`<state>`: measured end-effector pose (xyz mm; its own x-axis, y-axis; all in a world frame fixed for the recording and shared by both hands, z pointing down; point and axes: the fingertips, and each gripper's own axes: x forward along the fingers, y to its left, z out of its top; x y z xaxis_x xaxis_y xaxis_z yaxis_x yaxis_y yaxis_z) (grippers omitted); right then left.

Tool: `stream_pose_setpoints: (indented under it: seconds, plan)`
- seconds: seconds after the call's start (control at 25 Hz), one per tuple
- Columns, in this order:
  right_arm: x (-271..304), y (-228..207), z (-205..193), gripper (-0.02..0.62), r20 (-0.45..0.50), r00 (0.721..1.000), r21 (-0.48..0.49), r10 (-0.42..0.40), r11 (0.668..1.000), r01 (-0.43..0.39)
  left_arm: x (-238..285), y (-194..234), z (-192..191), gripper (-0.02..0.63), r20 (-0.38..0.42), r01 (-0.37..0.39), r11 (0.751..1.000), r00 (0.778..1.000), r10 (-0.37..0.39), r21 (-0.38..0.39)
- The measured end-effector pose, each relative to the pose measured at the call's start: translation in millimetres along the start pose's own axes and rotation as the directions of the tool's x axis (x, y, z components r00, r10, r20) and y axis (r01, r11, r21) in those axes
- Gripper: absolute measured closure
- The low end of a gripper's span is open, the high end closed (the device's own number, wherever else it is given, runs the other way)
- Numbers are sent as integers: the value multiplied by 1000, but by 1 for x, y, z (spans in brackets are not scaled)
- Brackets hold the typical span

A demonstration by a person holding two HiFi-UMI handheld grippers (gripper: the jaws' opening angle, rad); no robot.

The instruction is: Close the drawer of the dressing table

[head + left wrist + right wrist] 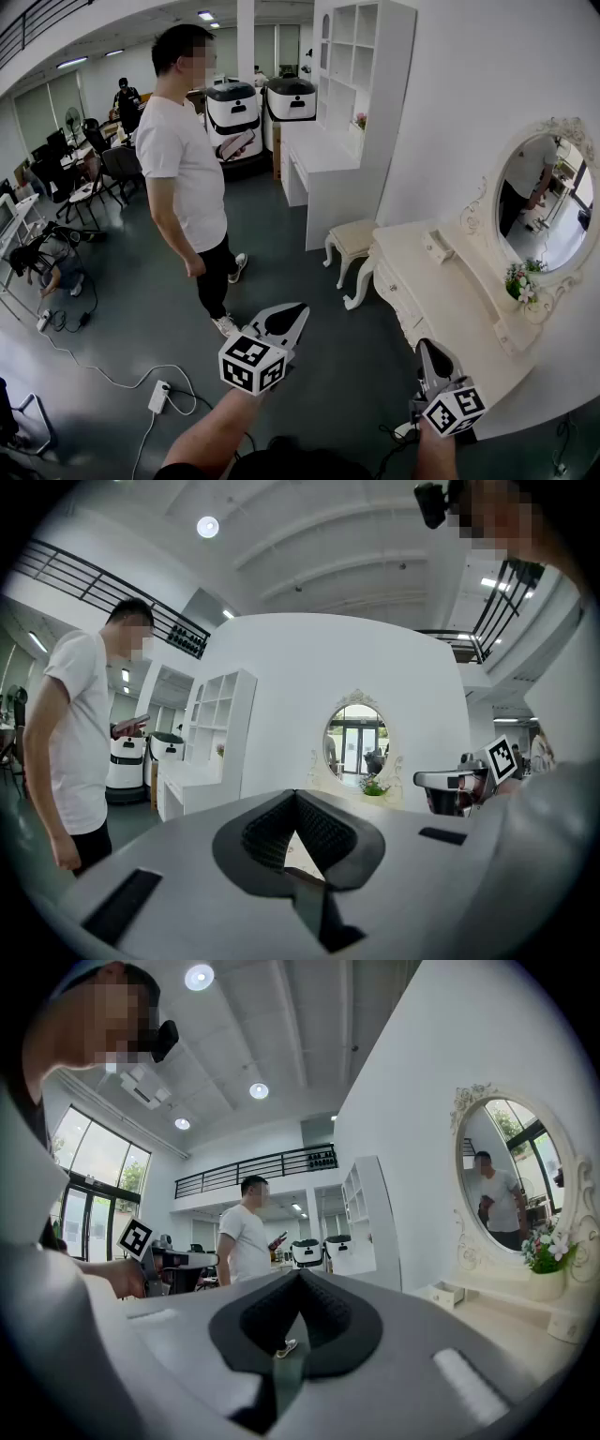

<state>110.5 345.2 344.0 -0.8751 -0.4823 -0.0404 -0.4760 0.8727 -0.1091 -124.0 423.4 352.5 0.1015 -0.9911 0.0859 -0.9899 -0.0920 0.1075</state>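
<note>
Both sets of jaws are pinched together, nothing in them. The small drawer (437,246), which looks pulled out, sits on the dressing table (450,292) at mid-right of the head view. It's above the right gripper (427,347) in frame, so that one's way closer than the left gripper (298,311).

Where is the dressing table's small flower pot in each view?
Head view: flower pot at right, by the oval mirror's lower rim.
Left gripper view: centre, just below the mirror.
Right gripper view: far right, at the mirror's lower right.
Shared landmark: the oval mirror.
</note>
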Motion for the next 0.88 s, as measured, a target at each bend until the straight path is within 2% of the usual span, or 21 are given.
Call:
stream_pose_setpoints:
  seconds: [0.36, 0.6, 0.88]
  plan:
    - [-11, -23, -1, 588, 5, 1000, 3, -18, 1000, 18, 18, -17, -4, 603, -4, 5, 1000, 1000, -5, 7]
    - [-31, -32, -5, 586, 10, 1000, 54, -3, 999, 3, 19, -33, -14, 603, -13, -4, 1000, 1000, 4, 3]
    - [-47, -46, -26, 586, -29, 1000, 105, -5, 994, 8, 34, -50, -30, 603, -42, 10, 1000, 999, -11, -18]
